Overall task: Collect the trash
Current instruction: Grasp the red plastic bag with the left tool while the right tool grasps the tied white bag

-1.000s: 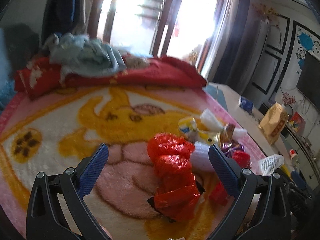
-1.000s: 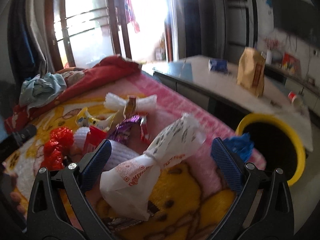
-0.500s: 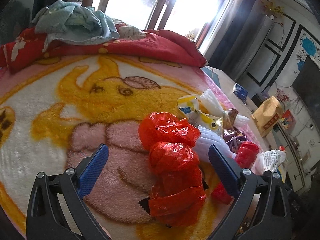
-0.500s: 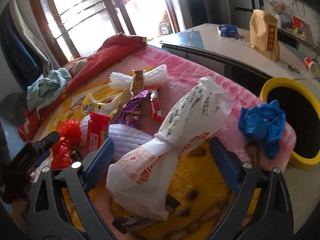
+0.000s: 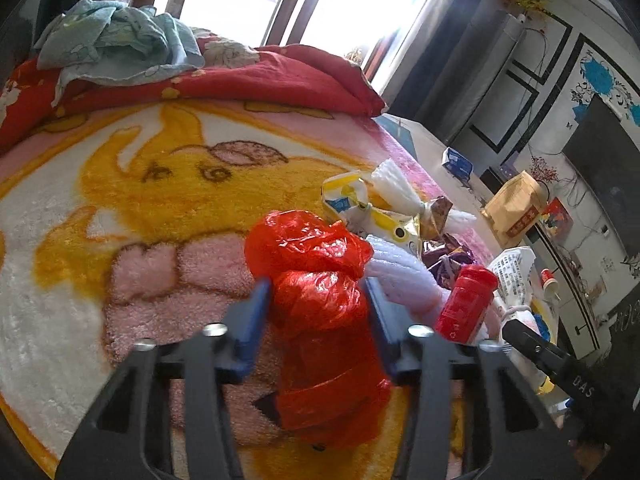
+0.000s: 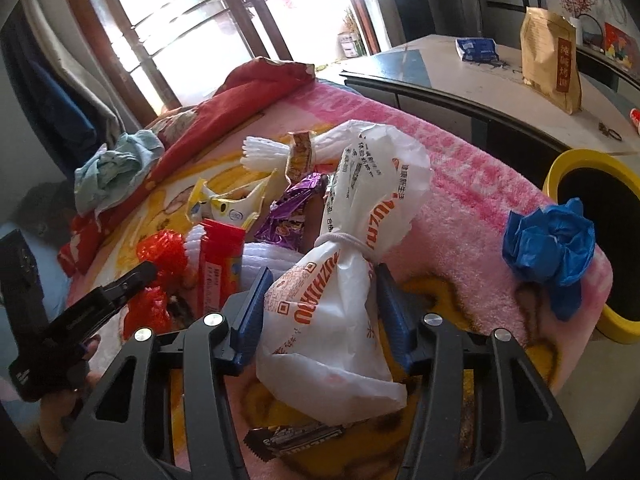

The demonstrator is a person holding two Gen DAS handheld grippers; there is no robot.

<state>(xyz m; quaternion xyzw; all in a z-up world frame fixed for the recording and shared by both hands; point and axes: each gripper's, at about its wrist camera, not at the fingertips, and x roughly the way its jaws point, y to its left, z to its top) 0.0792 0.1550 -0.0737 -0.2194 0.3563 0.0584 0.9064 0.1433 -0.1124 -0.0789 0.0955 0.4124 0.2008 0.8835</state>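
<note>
My left gripper (image 5: 318, 298) is shut on a crumpled red plastic bag (image 5: 316, 280) lying on a cartoon blanket (image 5: 132, 208). My right gripper (image 6: 322, 292) is shut on a tied white bag with orange print (image 6: 340, 280) on the same blanket (image 6: 460, 208). Between them lies a heap of trash: a red carton (image 6: 220, 264), a purple wrapper (image 6: 292, 212), a yellow-white packet (image 6: 224, 208) and white foam netting (image 6: 264, 156). A crumpled blue bag (image 6: 548, 244) rests at the bed's edge against a yellow bin (image 6: 592, 232). A dark wrapper (image 6: 292, 440) lies under the white bag.
A red quilt (image 5: 248, 76) and light blue clothes (image 5: 116, 40) are piled at the far end of the bed. A table (image 6: 500, 80) to the right holds a brown paper bag (image 6: 552, 60) and a blue packet (image 6: 476, 48). Windows stand behind.
Both grippers moved forward and down and went from wide open to shut: the left on the red bag, the right on the white bag.
</note>
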